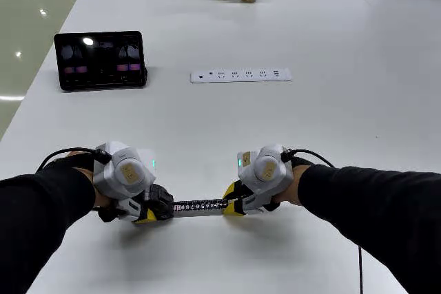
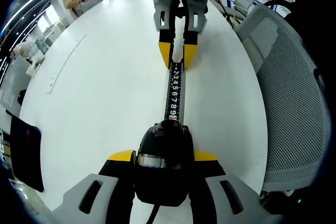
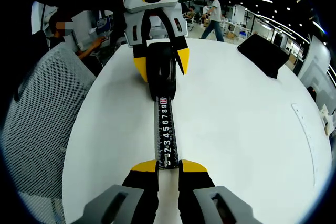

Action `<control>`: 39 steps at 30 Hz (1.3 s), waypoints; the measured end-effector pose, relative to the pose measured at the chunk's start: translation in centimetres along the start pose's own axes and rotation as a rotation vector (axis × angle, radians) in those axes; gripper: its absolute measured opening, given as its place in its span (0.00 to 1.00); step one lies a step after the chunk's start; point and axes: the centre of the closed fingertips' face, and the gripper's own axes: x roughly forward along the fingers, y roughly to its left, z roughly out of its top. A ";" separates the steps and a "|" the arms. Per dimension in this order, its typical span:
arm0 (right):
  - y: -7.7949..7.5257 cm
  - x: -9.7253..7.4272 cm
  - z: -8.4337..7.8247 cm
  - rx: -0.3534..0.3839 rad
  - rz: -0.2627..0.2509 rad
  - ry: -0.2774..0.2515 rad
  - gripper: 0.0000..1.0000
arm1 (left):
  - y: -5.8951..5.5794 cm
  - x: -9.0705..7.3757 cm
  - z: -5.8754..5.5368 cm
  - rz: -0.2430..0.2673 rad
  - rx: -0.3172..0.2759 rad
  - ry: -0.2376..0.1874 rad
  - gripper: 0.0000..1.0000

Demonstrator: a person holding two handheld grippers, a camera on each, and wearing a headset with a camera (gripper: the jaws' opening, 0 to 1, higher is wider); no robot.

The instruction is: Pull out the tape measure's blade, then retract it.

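L tool [image 2: 163,156] clamped on tape measure [image 2: 164,174]; R tool [image 3: 168,167] pinches blade [image 3: 165,129] end, hook hidden btwn jaws.

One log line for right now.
left gripper: shut on tape measure | right gripper: shut on blade | blade: partly out, straight between grippers
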 end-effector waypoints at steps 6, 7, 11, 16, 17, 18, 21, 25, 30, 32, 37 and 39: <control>0.0 -0.2 -0.3 0.005 0.001 0.006 0.11 | 0.0 0.0 0.0 0.001 0.000 0.002 0.34; 0.0 -0.2 -0.3 0.008 0.001 0.007 0.11 | 0.0 0.0 0.0 0.001 0.000 0.001 0.34; -0.1 -0.3 -0.5 0.007 0.001 0.011 0.10 | 0.0 0.0 0.0 0.001 -0.001 0.001 0.34; -0.1 -0.4 -0.8 -0.003 0.000 0.014 0.10 | 0.0 0.0 0.0 0.001 0.001 0.000 0.34; -0.2 -0.4 -0.8 -0.002 0.000 0.015 0.10 | 0.0 0.0 0.1 0.001 0.001 0.000 0.34; -0.2 -0.4 -0.9 -0.001 0.000 0.015 0.10 | 0.0 0.0 0.0 0.001 0.001 0.000 0.34; -0.2 -0.5 -1.0 -0.002 -0.003 0.017 0.11 | 0.0 0.0 0.0 0.001 0.001 0.000 0.34; -0.1 -0.7 -1.2 -0.005 0.001 0.014 0.11 | 0.0 0.0 0.0 0.000 0.003 -0.001 0.34; -0.2 -0.9 -1.7 -0.001 0.000 0.016 0.11 | 0.1 -0.1 0.0 0.001 0.003 -0.002 0.34; -0.2 -1.0 -1.8 -0.004 -0.001 0.018 0.11 | 0.1 -0.1 0.0 0.001 0.002 -0.002 0.34; -0.3 -1.4 -2.2 -0.004 -0.005 0.019 0.11 | 0.1 -0.1 0.0 0.001 0.003 -0.001 0.34; -0.3 -1.5 -2.3 -0.001 -0.004 0.018 0.11 | 0.1 -0.1 0.0 0.001 0.003 -0.001 0.34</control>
